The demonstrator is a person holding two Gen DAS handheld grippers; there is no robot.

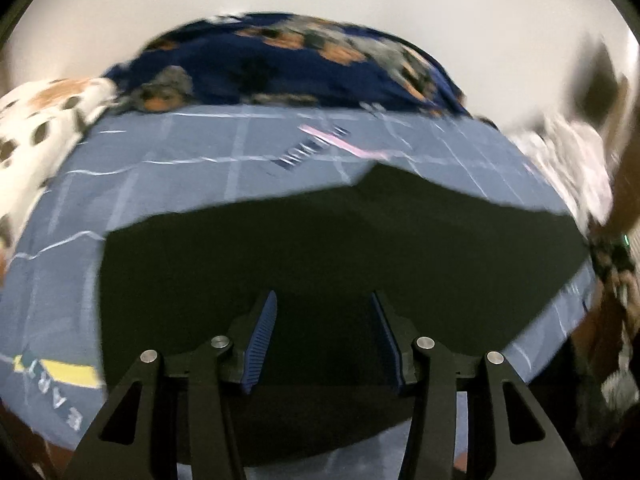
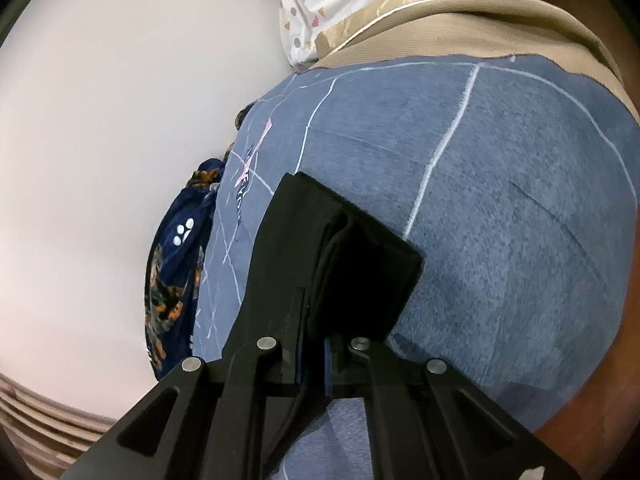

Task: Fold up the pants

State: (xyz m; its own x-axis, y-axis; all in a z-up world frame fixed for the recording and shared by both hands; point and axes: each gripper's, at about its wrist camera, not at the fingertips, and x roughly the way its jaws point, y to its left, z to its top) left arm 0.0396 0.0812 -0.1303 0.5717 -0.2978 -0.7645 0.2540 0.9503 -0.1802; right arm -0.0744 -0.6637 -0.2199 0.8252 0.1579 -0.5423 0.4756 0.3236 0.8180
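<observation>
The black pants (image 1: 320, 232) lie spread flat on a blue bedsheet (image 1: 180, 168) and fill the lower middle of the left wrist view. My left gripper (image 1: 324, 296) hovers just above them, its jaws apart and nothing between the blue pads (image 1: 262, 340). In the right wrist view a folded end of the black pants (image 2: 352, 248) sticks out forward from my right gripper (image 2: 314, 344). That gripper is shut on the fabric, which hides its fingertips.
The blue bedsheet (image 2: 500, 200) has thin white lines and printed letters. A navy floral cloth (image 1: 280, 64) is heaped at its far edge, and white spotted fabric (image 1: 40, 120) lies left. A beige blanket (image 2: 480, 28), white patterned cloth (image 2: 340, 0) and brown wood (image 2: 600, 400) border the sheet.
</observation>
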